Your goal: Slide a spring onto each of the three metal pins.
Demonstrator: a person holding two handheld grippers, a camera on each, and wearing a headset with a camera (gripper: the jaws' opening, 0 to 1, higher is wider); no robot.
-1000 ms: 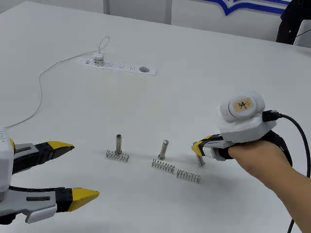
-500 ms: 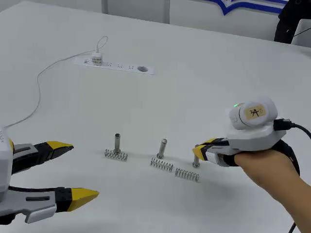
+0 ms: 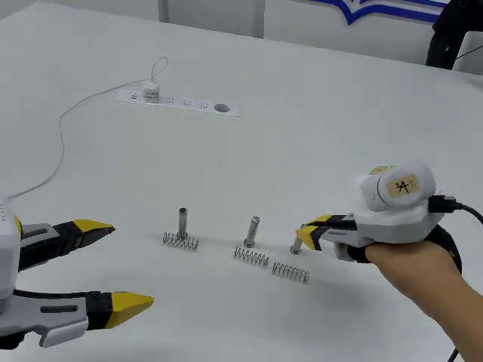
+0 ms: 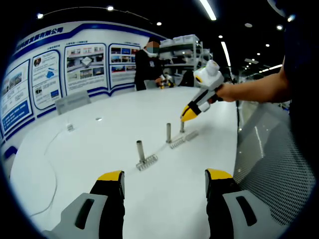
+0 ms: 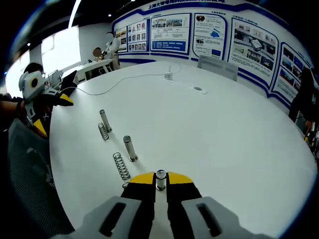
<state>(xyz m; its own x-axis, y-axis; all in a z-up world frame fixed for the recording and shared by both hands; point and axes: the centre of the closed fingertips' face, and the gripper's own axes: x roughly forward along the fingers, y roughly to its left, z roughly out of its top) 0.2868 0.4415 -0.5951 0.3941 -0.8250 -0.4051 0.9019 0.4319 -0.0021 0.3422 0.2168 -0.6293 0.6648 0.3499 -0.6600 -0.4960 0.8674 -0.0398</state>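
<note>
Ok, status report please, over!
Left gripper open. Right gripper shut on end pin. Three springs lying loose, none fitted. Nothing in the way.

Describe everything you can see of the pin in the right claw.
The pin is a short, shiny metal rod with a round top. It stands upright, rightmost of three, clamped between the yellow tips of the right claw. It carries no spring; the nearest spring lies flat on the table beside it.
</note>
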